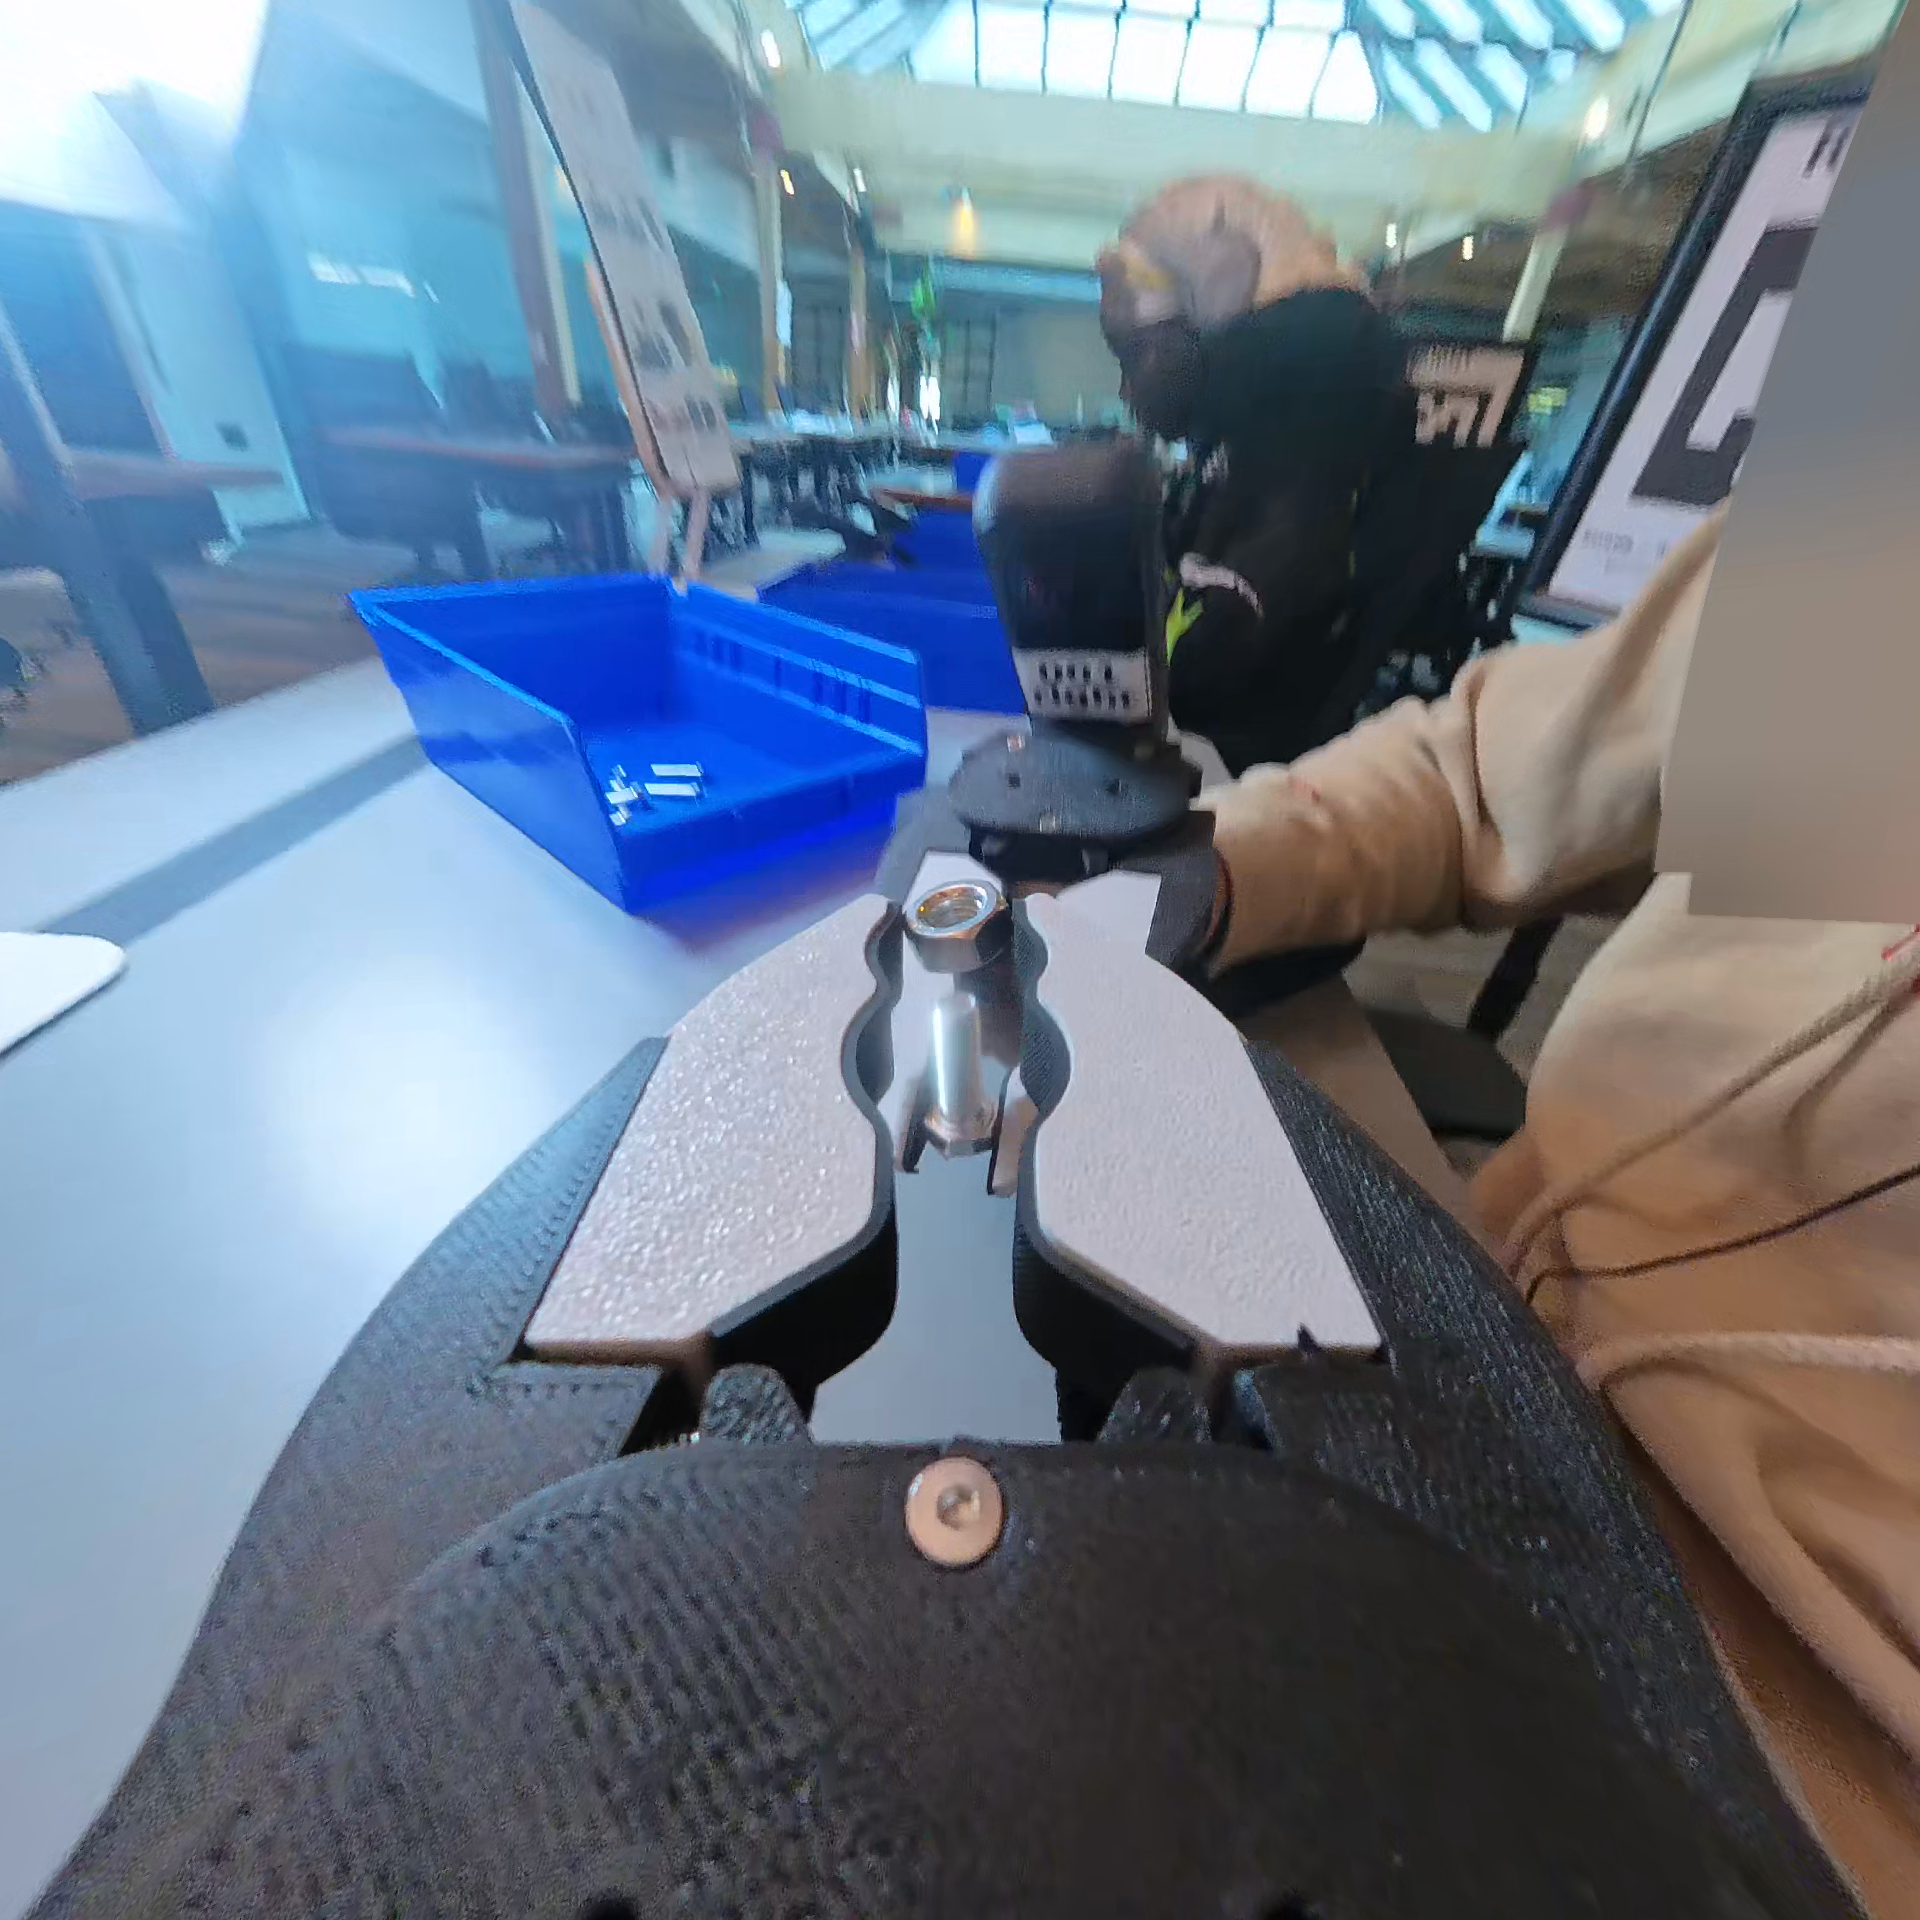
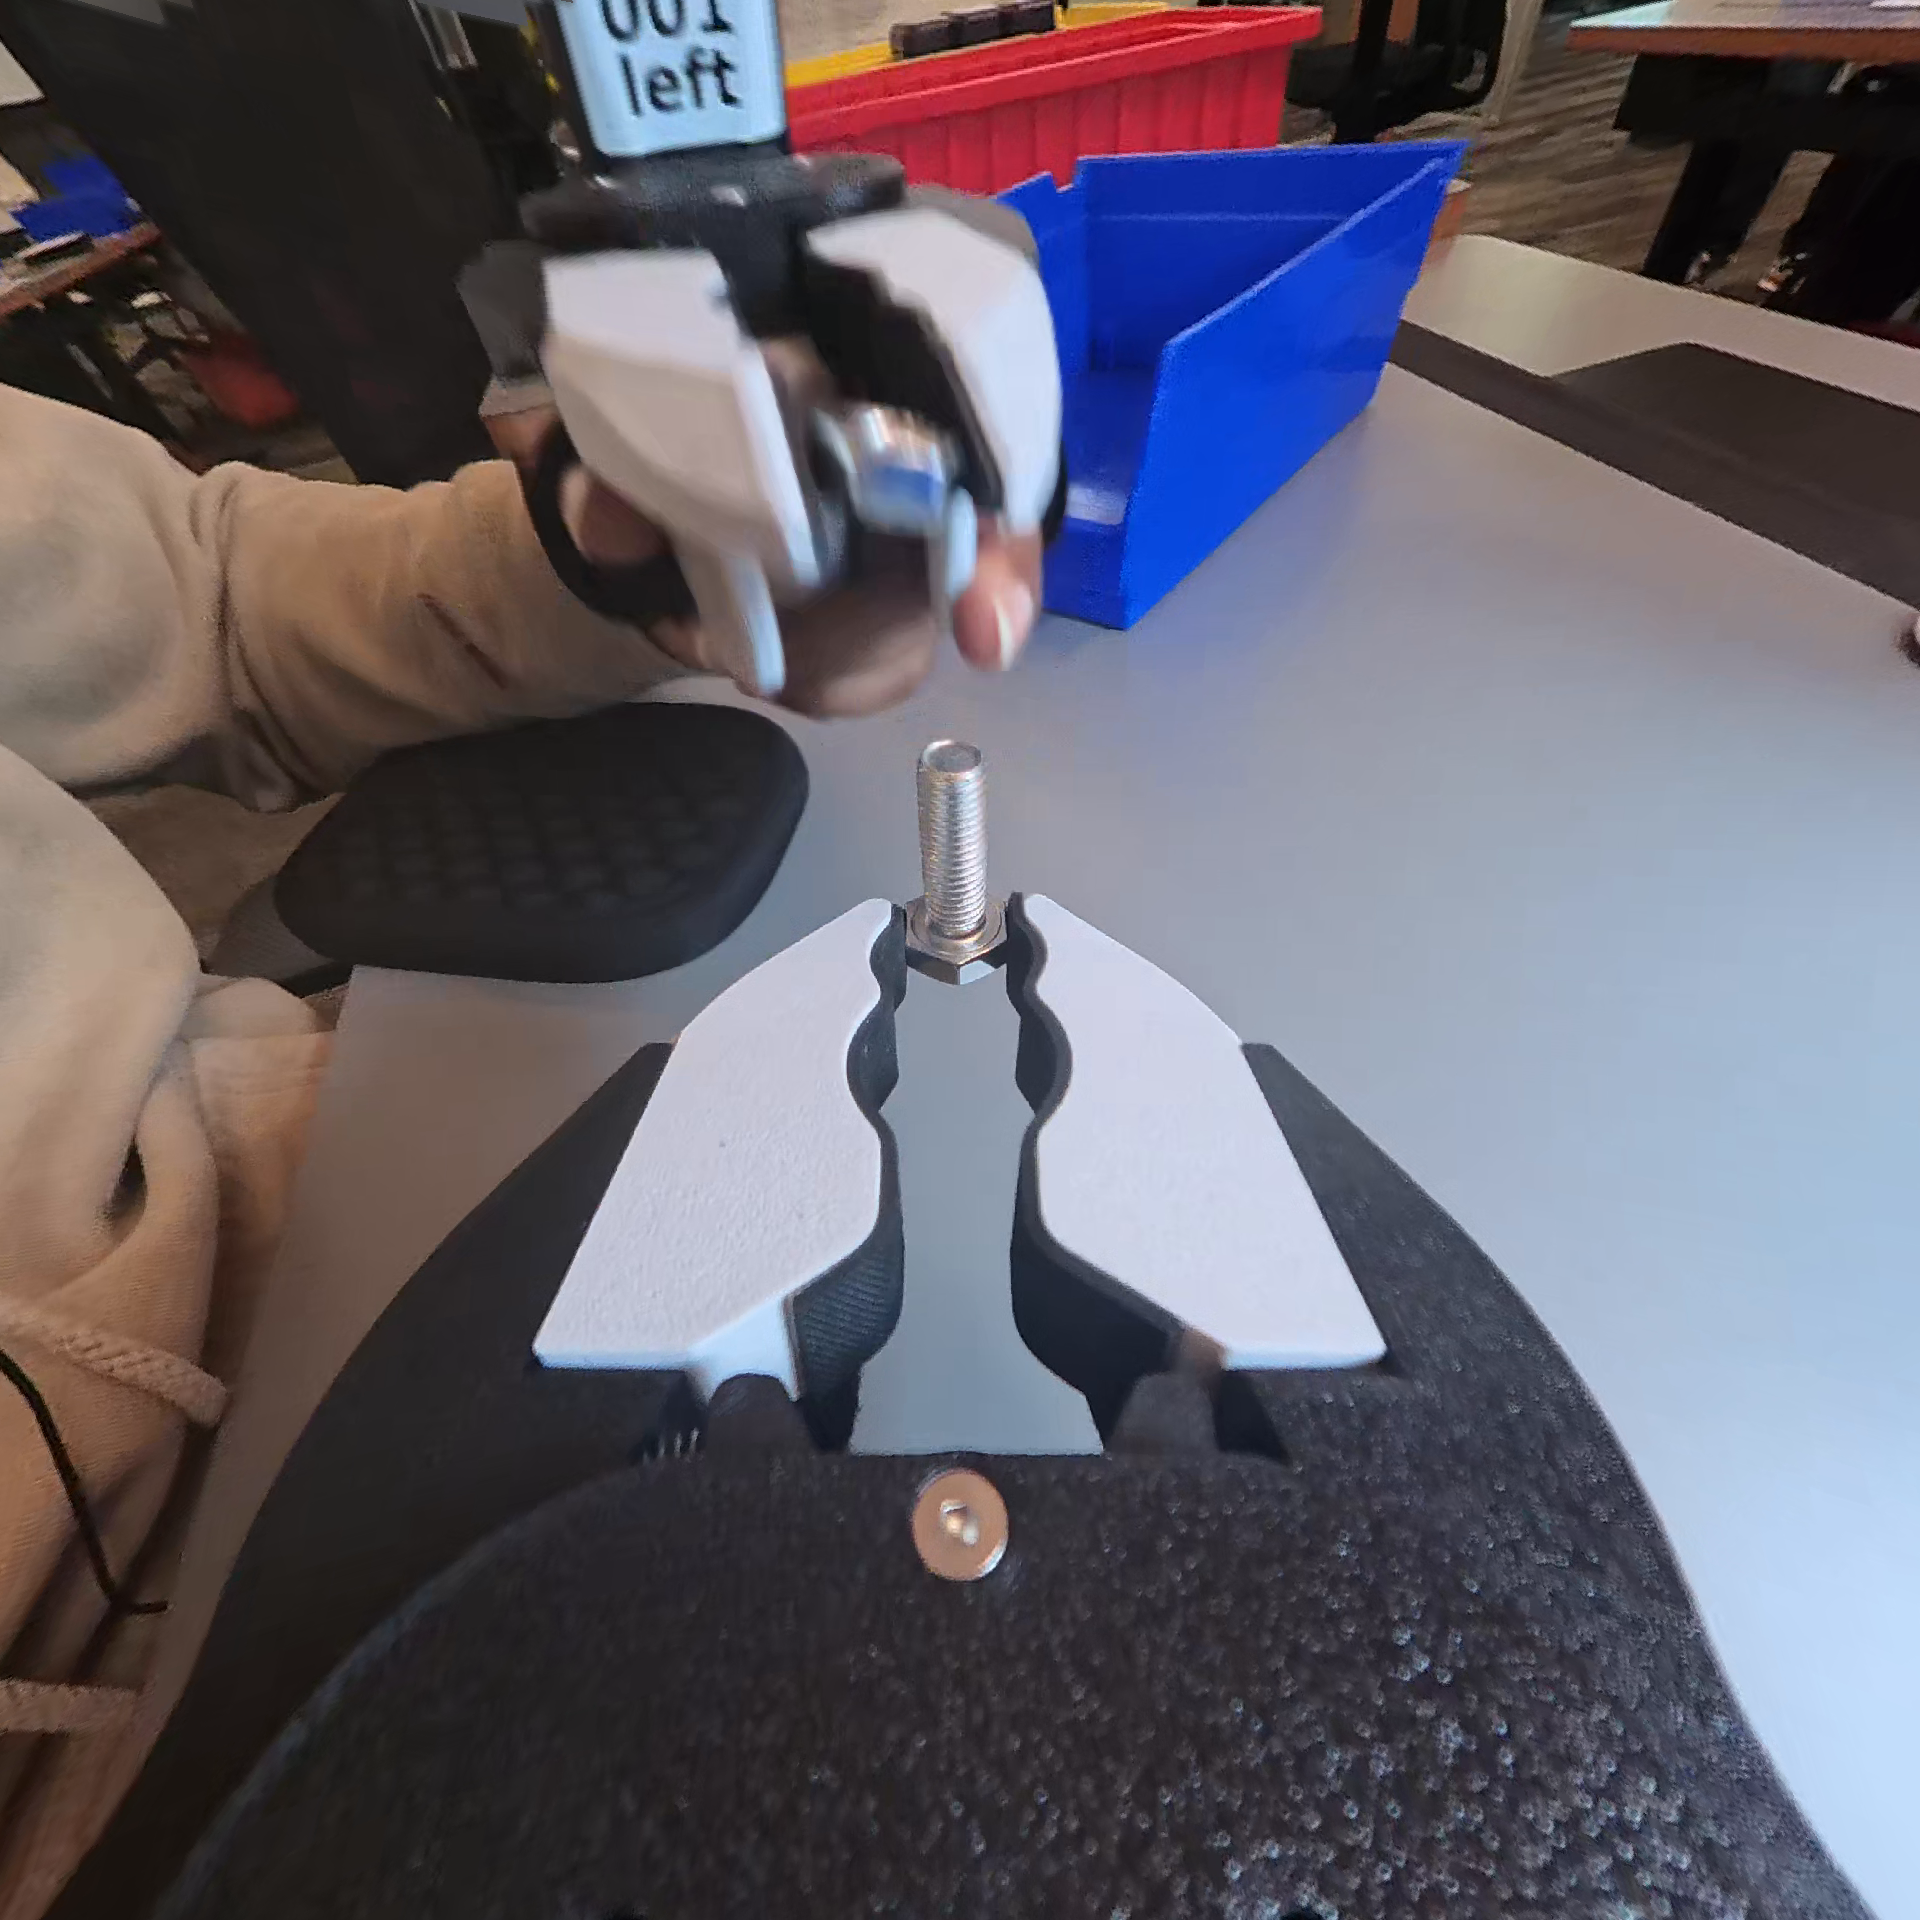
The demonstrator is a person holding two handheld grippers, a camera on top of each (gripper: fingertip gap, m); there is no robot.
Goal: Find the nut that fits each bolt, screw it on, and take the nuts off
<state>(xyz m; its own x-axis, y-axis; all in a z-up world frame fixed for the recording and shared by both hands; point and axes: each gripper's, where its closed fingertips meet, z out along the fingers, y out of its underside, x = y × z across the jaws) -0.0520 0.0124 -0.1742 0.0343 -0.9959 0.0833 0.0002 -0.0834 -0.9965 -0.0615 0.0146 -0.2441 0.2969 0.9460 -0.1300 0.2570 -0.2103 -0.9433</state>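
- Left gripper [image 1: 954, 940], with pebbled white fingers, pinched a shiny hex nut [image 1: 954, 921] at its tips.
- Right gripper [image 2: 952, 948] clamped the hex head of a threaded steel bolt [image 2: 951, 837], shank pointing forward, just short of the nut.
- A glossy blue plastic bin [image 1: 665, 727] sat on the smooth grey worktop [image 1: 312, 1039].

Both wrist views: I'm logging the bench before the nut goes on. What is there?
nut: one, silver, in the left gripper's tips
bolt: one, silver, threads up, head in the right gripper's tips
small metal parts: a few, silver, inside the near blue bin
blue bins: two, on the table, one behind the other
red bin: one, beyond the table
table: one, grey
armrest: one, black, at the table's edge
background person: one, seated
left gripper: white fingers, shut
right gripper: white fingers, shut
sleeve: beige
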